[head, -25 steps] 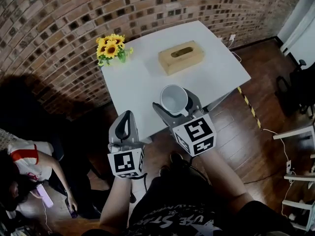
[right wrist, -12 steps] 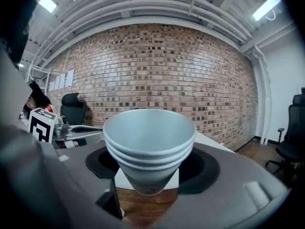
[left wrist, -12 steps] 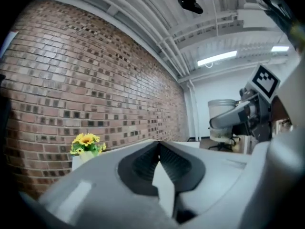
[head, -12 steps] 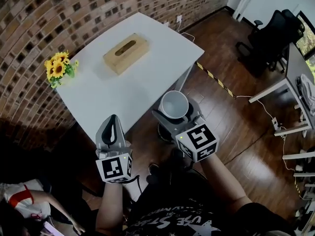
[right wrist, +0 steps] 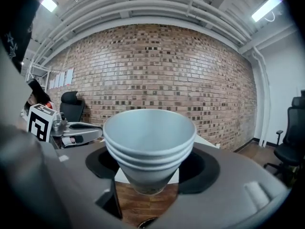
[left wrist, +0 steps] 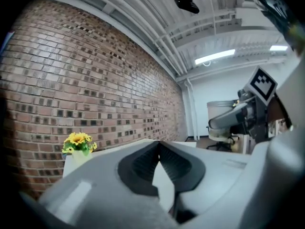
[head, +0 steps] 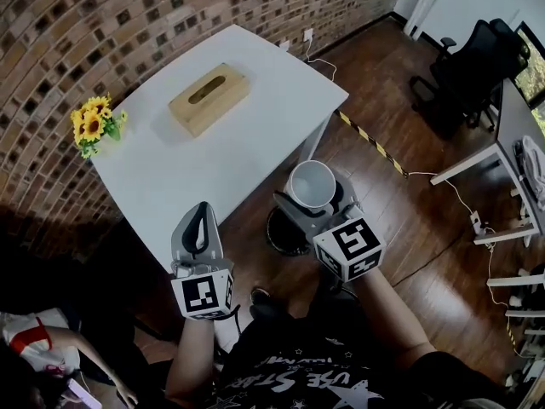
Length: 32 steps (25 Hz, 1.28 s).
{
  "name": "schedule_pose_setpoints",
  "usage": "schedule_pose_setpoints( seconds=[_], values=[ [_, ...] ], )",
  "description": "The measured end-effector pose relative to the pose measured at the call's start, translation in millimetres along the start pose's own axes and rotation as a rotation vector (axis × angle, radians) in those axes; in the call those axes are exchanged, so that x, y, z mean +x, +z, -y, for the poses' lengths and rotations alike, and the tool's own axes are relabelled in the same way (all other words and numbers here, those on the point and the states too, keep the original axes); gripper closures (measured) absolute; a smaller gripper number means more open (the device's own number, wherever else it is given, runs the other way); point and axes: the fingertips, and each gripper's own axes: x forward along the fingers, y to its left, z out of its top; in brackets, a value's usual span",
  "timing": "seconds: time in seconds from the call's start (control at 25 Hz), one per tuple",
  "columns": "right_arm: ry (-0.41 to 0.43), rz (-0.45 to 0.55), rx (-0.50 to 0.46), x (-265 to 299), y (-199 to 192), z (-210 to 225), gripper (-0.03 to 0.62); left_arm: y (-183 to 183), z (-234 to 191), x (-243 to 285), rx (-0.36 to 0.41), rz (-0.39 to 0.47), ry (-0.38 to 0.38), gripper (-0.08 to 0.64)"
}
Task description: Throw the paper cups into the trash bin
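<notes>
**A:** Where are the paper cups [head: 310, 181] right now? On the table [head: 170, 173] or not?

**B:** Nope, off it. The right gripper [head: 312, 192] has them out over the wood floor, just past the table's edge. Its jaws are spread wide and pressed on either side of the cups. The right gripper view shows three rims, so I'd say it's a nested stack. It's held upright with the mouth up, probably so nothing slips out on the way.

**A:** And the trash bin?

**B:** There's a dark round thing on the floor by the table leg, just below and beside the cups. I'm fairly sure that's the trash bin [head: 283, 235], but it's in shadow, so don't quote me. The cups aren't quite over it, and the next move looks like shifting across and letting go.

**A:** Left gripper [head: 199, 211] doing anything?

**B:** Nothing. Its fingertips are closed together with nothing between them, parked near the table's corner out of the way. Only the wooden tissue box [head: 209, 99] and sunflowers [head: 94, 122] sit on the table.
</notes>
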Motion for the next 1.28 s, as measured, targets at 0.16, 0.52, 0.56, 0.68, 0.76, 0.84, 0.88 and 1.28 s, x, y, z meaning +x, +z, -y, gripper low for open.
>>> schedule_pose_setpoints(
  seconds=[0.16, 0.52, 0.56, 0.68, 0.76, 0.84, 0.88, 1.28],
  values=[
    [0.084, 0.003, -0.002, 13, -8, 22, 0.255, -7, 13, 13, 0.016, -0.034, 0.066, 0.555],
    [0.45, 0.021, -0.135, 37, -12, 110, 0.255, -15, 61, 37, 0.032, -0.126, 0.456, 0.555],
    [0.491, 0.025, -0.147, 35, -12, 121, 0.255, -16, 69, 37, 0.03, -0.136, 0.506, 0.555],
    [0.579, 0.029, -0.17, 27, -14, 151, 0.255, -18, 95, 43, 0.041, -0.144, 0.597, 0.555],
    [0.637, 0.011, -0.178, 18, -22, 162, 0.255, -18, 117, 47, 0.034, -0.154, 0.643, 0.555],
    [0.696, -0.005, -0.175, 9, -32, 165, 0.255, -18, 140, 51, 0.019, -0.168, 0.682, 0.555],
    [0.724, -0.008, -0.165, 4, -35, 164, 0.255, -20, 150, 55, 0.018, -0.172, 0.693, 0.555],
    [0.817, 0.01, -0.115, -12, -69, 123, 0.255, -43, 188, 68, 0.023, -0.181, 0.667, 0.555]
  ],
)
